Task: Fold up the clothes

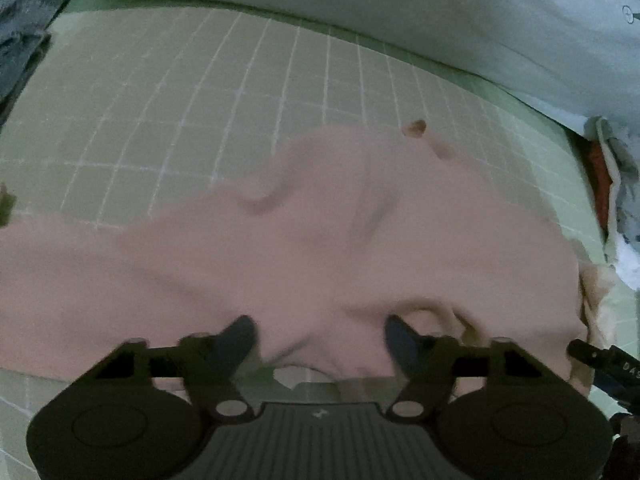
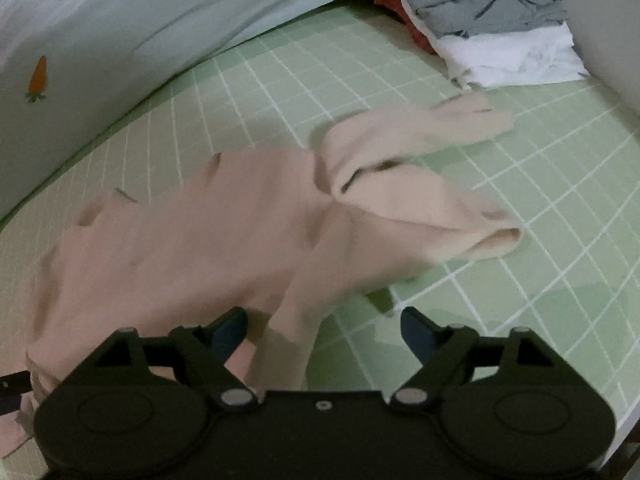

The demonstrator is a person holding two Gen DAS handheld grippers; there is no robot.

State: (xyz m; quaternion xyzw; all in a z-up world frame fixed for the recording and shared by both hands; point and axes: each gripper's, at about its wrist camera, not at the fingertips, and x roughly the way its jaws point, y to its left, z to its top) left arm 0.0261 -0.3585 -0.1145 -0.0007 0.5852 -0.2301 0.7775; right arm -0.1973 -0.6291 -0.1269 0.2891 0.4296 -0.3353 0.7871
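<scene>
A pale pink garment [image 1: 304, 248] lies spread and rumpled on a green gridded sheet [image 1: 160, 100]. In the right wrist view the garment [image 2: 192, 236] has beige cuffed ends [image 2: 420, 200] folded over at its right. My left gripper [image 1: 320, 340] is open, its fingers wide apart just above the garment's near edge. My right gripper [image 2: 324, 328] is open, over the garment's near right edge, holding nothing. The tip of the right gripper shows at the left wrist view's right edge [image 1: 600, 360].
A pale blue pillow with a carrot print [image 1: 480, 20] runs along the far side, also in the right wrist view [image 2: 120, 40]. A pile of grey, white and red clothes [image 2: 500, 28] sits at the far right corner. Dark cloth [image 1: 20, 48] lies far left.
</scene>
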